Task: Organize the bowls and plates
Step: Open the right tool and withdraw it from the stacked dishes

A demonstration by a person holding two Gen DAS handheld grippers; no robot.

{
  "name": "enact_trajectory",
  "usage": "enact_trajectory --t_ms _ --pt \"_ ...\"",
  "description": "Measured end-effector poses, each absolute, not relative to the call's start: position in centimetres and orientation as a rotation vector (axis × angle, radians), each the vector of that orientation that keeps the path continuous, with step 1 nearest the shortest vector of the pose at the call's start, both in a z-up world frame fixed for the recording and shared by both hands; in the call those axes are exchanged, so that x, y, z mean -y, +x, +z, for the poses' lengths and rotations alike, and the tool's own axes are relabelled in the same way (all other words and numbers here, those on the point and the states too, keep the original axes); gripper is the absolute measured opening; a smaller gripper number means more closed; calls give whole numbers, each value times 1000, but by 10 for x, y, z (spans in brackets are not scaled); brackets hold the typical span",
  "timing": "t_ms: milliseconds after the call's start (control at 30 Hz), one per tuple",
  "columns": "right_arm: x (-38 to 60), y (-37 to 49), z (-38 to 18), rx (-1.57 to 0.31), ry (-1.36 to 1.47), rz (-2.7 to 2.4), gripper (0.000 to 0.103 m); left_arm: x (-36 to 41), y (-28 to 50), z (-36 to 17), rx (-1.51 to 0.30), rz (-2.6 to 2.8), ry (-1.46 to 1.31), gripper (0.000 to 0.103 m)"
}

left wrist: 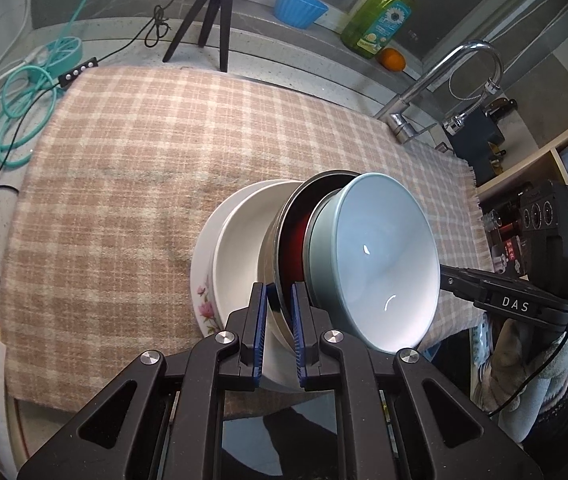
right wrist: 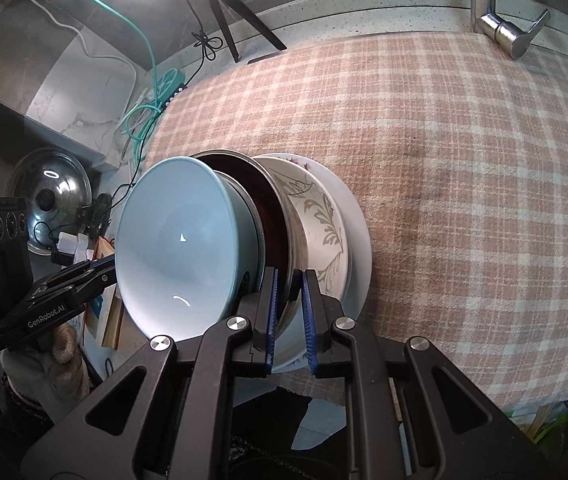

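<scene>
Four nested dishes fill my left wrist view, tilted up on edge above the checked cloth (left wrist: 132,184): a flowered plate (left wrist: 200,300) outermost, a white bowl (left wrist: 244,248) inside it, then a steel bowl (left wrist: 284,232) with a dark red interior, and a pale blue bowl (left wrist: 379,256) nearest the camera's right. My left gripper (left wrist: 280,328) has its blue pads closed on the rims at the near edge of the stack, one pad against the white bowl's side, the other inside the steel bowl. The right gripper (left wrist: 495,300) shows at the far side of the blue bowl, its tips hidden behind that bowl. Behind the cloth stand a tripod (left wrist: 212,12), a blue tub (left wrist: 297,6), a green soap bottle (left wrist: 383,16), an orange (left wrist: 392,59) and a faucet (left wrist: 443,80).

From the right wrist view, I see the same stack mirrored: blue bowl (right wrist: 176,244) at left, steel bowl (right wrist: 280,216), a leaf-patterned bowl (right wrist: 319,224), then the plate (right wrist: 357,232) against the cloth (right wrist: 463,200). My right gripper (right wrist: 288,312) is clenched on the steel bowl's rim. The left gripper (right wrist: 64,288) reaches in behind the blue bowl, tips hidden.
</scene>
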State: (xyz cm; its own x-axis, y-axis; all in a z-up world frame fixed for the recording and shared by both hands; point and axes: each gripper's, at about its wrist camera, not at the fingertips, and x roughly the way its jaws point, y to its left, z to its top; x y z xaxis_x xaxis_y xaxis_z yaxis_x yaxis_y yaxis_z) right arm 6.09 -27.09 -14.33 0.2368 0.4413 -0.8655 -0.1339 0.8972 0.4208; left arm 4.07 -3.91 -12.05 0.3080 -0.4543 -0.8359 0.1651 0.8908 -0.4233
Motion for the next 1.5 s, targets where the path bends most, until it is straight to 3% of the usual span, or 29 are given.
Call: enact_trajectory --t_ms 733,1100,1267,1300,1367,1400,1500 --pt "271 61 -141 -1259 270 404 14 40 42 -123 -1184 -400 -242 10" --pt "272 61 -140 -1250 257 401 17 37 40 -117 -1162 -392 -230 12" --pt "277 61 -134 -1225 265 394 19 34 40 -113 -1148 -379 -229 18" --pt "278 60 -131 -1215 260 391 20 32 39 -112 -1146 -375 -228 18" --pt "280 56 -124 -1193 242 381 37 30 38 -109 -1137 -371 -228 20" --pt "281 54 -120 -1179 235 376 40 29 37 -108 -1132 -368 -227 21" --pt "283 49 -111 -1155 216 370 41 29 33 -101 -1111 -365 -220 21"
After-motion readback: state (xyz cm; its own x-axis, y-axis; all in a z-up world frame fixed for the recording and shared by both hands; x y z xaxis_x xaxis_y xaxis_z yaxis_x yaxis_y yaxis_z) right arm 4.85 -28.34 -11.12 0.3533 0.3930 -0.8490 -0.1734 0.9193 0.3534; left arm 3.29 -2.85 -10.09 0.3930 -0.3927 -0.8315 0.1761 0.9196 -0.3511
